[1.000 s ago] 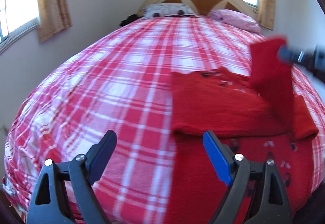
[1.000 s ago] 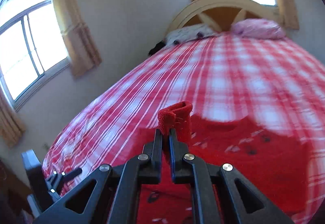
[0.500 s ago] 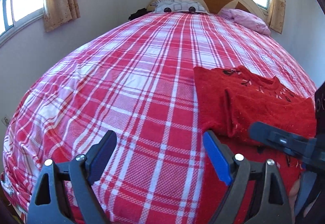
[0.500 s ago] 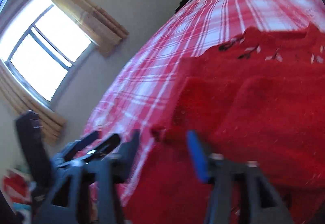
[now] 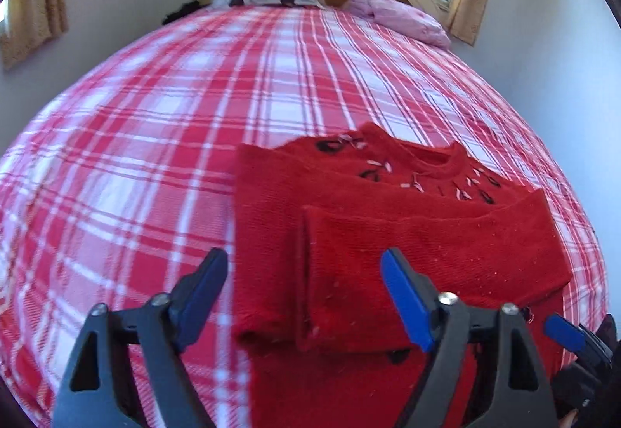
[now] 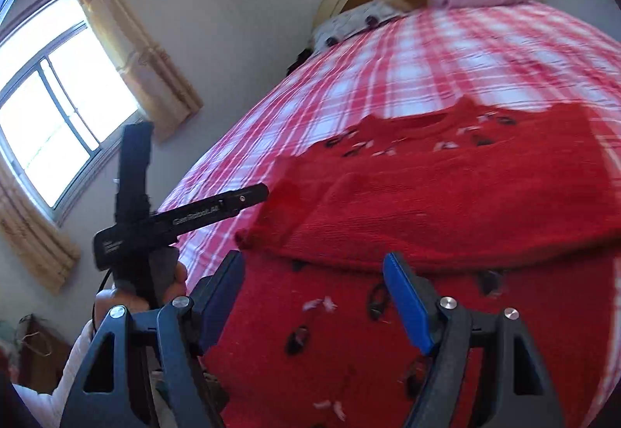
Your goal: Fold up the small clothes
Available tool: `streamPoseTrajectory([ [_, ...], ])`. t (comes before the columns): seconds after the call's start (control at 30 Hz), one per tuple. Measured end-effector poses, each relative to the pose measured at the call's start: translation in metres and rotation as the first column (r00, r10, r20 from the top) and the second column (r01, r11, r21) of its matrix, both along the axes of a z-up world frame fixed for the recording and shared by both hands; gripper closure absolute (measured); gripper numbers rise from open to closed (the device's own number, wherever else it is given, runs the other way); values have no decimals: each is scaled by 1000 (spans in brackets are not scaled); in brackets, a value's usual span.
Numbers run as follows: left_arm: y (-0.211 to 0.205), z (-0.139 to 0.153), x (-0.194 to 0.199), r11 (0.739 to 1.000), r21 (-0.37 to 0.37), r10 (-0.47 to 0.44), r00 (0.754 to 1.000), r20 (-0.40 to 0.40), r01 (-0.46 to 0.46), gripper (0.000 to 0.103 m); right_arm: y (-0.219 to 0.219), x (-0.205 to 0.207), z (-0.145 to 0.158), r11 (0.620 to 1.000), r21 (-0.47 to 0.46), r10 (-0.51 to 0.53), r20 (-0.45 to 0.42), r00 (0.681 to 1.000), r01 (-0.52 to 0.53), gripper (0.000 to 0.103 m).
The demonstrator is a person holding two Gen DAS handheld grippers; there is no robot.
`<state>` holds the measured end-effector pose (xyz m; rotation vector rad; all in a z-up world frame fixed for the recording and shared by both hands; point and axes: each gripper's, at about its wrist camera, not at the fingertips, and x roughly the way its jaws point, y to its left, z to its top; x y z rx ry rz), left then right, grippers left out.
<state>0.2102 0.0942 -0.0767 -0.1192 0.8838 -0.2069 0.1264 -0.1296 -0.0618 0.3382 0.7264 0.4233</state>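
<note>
Jaws of the left gripper (image 5: 304, 296) are closing, clamping nothing, above the red sweater's (image 5: 407, 234) folded sleeve. Jaws of the right gripper (image 6: 314, 296) stand apart, empty. The sweater lies on the plaid bed (image 5: 155, 117).

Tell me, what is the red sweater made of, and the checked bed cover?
Red sweater: looks like soft knitted yarn, maybe wool or acrylic; its surface is fuzzy and matte, with tiny stitched decorations near the neck. Checked bed cover: seems a thin woven cloth, likely cotton; it lies flat and smooth, with no shine.

The red sweater (image 6: 446, 202) is motion-blurred, its hem cut off below.
</note>
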Motion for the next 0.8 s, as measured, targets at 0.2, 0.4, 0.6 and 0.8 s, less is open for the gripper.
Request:
streamPoseTrajectory([
  [0.2, -16, -24, 12, 999, -43, -29, 995, -92, 25, 47, -14, -16, 3, 997, -51, -51, 20, 999, 52, 28],
  [0.4, -19, -16, 6, 1000, -11, -19, 997, -81, 18, 90, -40, -18, 0, 988, -43, -147, 13, 989, 148, 28],
  [0.6, -19, 7, -2, 1000, 17, -16, 1000, 17, 16, 93, -75, -23, 1, 964, -49, -262, 12, 965, 262, 28],
  [0.8, -3, 24, 6, 999, 4, 54, 996, 65, -54, 93, -116, -28, 2, 925, -4, -380, -1, 925, 380, 28],
])
